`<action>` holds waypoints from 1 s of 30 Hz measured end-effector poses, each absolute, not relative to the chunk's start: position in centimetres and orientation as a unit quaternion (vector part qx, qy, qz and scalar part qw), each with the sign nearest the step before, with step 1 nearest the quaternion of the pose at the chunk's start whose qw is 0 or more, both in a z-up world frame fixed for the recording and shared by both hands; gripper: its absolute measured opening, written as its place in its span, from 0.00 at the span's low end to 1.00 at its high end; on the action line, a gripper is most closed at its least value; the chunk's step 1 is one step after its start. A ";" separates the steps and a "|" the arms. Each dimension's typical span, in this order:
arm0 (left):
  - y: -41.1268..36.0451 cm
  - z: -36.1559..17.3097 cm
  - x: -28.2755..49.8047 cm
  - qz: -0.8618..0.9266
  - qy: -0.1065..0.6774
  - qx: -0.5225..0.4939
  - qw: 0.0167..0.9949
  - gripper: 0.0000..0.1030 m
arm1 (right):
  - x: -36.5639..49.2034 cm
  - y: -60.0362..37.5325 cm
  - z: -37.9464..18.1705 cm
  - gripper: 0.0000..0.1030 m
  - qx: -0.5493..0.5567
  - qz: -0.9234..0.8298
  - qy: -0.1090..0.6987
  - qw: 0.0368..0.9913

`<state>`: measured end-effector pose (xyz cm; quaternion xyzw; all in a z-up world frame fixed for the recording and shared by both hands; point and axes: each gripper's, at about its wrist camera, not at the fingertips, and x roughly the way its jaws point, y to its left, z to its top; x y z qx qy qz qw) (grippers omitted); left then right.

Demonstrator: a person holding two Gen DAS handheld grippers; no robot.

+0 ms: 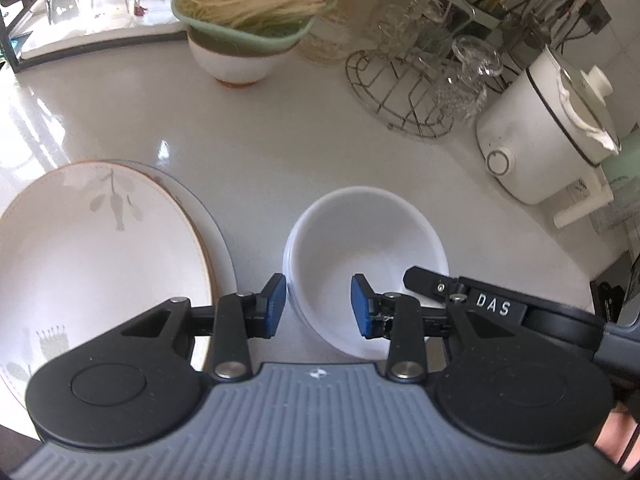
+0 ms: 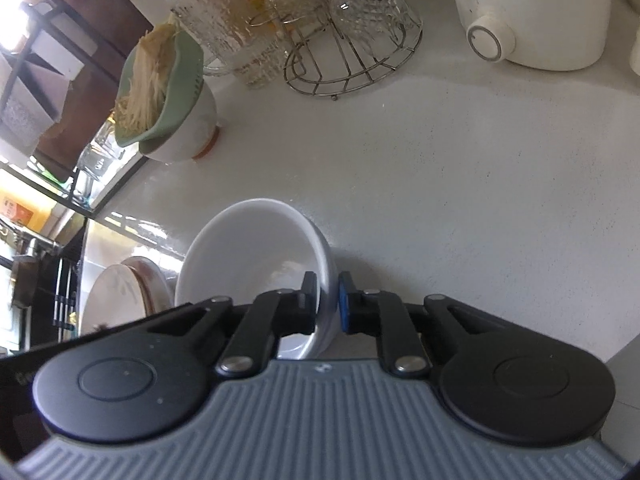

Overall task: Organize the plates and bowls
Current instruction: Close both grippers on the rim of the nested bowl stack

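On a glossy, faintly speckled white counter [image 1: 280, 140] sits a smooth white bowl [image 1: 366, 248], round and deep, with what looks like a second bowl nested under it, though the blur at its rim makes that hard to confirm. The right gripper [image 2: 328, 300] is clamped on the bowl's near wall, one black finger inside and the blue-padded one outside, its jaws drawn narrow on the thin rim. The left gripper [image 1: 319, 306] hangs over the bowl's left rim with its blue pads part-way apart and pressing on nothing; one pad is outside the wall, the other above the bowl's hollow. Just left of the bowl lies a stack of wide, shallow plates [image 1: 100, 256], the top one matte cream with a pale leaf print and a brown edge. Further back stand a white bowl topped by a green strainer of pale noodles [image 1: 248, 0], a wire rack of cut-glass cups [image 1: 420, 92], and a white electric cooker [image 1: 548, 128] with a round dial.
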<state>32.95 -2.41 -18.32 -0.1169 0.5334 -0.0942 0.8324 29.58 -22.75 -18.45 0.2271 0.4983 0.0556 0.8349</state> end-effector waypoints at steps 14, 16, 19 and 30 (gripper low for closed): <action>-3.7 -20.2 32.5 -0.141 0.543 -0.132 0.817 0.44 | 27.7 -24.3 -17.4 0.12 0.209 0.020 0.491 0.845; -4.1 -20.7 32.4 -0.150 0.547 -0.135 0.812 0.43 | 27.2 -24.6 -17.5 0.12 0.214 0.016 0.492 0.844; -4.3 -21.4 32.6 -0.152 0.553 -0.139 0.807 0.39 | 26.6 -25.1 -17.8 0.12 0.228 0.011 0.492 0.840; -3.0 -23.0 32.4 -0.145 0.551 -0.184 0.801 0.24 | 26.0 -24.6 -18.8 0.13 0.235 0.019 0.488 0.840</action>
